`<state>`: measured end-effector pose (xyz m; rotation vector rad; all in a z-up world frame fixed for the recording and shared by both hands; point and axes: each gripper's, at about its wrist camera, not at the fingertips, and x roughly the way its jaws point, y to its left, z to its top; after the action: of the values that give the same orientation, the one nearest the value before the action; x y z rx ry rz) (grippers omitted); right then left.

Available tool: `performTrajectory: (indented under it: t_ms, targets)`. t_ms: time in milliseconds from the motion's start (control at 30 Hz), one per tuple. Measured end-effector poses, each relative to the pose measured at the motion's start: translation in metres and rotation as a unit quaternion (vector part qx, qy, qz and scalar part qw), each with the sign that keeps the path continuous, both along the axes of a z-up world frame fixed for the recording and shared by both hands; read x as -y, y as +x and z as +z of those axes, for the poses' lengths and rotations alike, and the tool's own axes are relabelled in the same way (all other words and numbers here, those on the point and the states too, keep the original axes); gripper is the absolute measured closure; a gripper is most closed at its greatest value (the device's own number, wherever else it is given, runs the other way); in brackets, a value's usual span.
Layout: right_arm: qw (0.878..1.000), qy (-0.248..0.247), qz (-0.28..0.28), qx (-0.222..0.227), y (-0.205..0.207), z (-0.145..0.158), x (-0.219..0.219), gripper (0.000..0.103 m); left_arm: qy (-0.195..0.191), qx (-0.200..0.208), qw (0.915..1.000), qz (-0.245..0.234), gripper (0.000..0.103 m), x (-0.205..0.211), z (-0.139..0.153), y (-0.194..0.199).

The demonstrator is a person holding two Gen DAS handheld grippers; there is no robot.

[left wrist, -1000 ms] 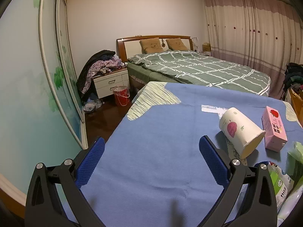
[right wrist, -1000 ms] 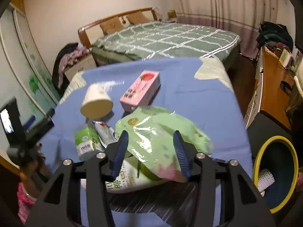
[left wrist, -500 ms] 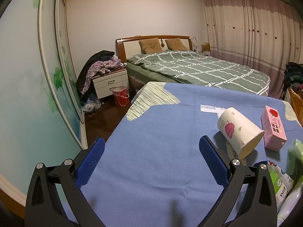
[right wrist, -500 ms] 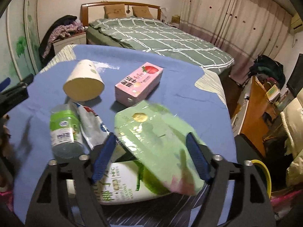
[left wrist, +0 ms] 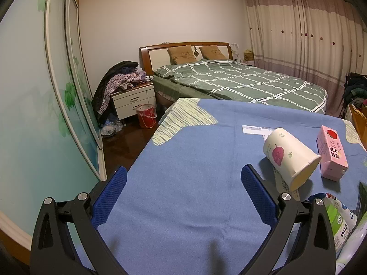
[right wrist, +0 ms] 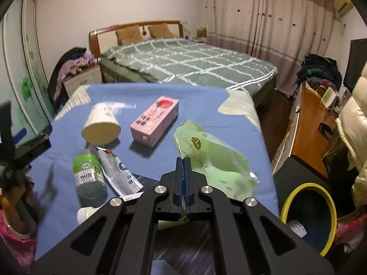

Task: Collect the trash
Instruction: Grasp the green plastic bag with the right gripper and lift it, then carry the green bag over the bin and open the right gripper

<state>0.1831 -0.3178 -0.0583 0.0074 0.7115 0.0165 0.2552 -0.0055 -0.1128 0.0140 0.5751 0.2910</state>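
Trash lies on a blue-covered table (right wrist: pixel 201 105). My right gripper (right wrist: pixel 183 160) is shut on a green plastic bag (right wrist: pixel 213 151) and holds it over the table's right side. A paper cup (right wrist: pixel 101 123) lies on its side beside a pink carton (right wrist: pixel 156 119). A green-labelled bottle (right wrist: pixel 88 174) and a white pouch (right wrist: pixel 119 176) lie nearer. My left gripper (left wrist: pixel 183 188) is open and empty above bare blue cloth (left wrist: pixel 183 160), left of the cup (left wrist: pixel 291 158) and carton (left wrist: pixel 332 151).
A bin with a yellow rim (right wrist: pixel 307 215) stands on the floor right of the table. A bed (left wrist: pixel 240 80), a nightstand (left wrist: pixel 133 100) and a red bucket (left wrist: pixel 146 115) lie beyond. A wooden desk (right wrist: pixel 314 123) stands at the right.
My right gripper has shut on the green bag and carried it to the right. The left gripper has barely moved.
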Motion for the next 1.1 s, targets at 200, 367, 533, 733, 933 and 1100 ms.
performTrajectory:
  t_ms: [200,367,533,733,933,1100]
  targets:
    - [0.999,0.029,-0.021,0.040,-0.029,0.027,0.029,0.102,0.000,0.000,1.0000,0.000,0.005,-0.001,0.000,0.001]
    - [0.996,0.044,-0.043,0.063,-0.048,0.042,0.056,0.102,0.001,0.001,1.0000,0.000,0.005,-0.001,0.001,0.001]
    - [0.993,0.049,-0.079,0.075,-0.065,0.046,0.084,0.102,0.001,-0.001,1.0000,0.000,0.005,-0.001,0.000,0.000]
    - [0.985,0.053,-0.144,0.076,-0.085,0.042,0.131,0.102,0.004,-0.002,1.0000,-0.002,0.005,-0.001,0.000,0.001]
    - [0.973,0.043,-0.217,0.070,-0.104,0.030,0.177,0.102,0.005,-0.004,1.0000,-0.004,0.005,-0.001,-0.002,0.001]
    - [0.959,0.016,-0.280,0.039,-0.101,0.008,0.212,0.102,0.005,-0.004,1.0000,-0.006,0.005,-0.002,-0.003,0.002]
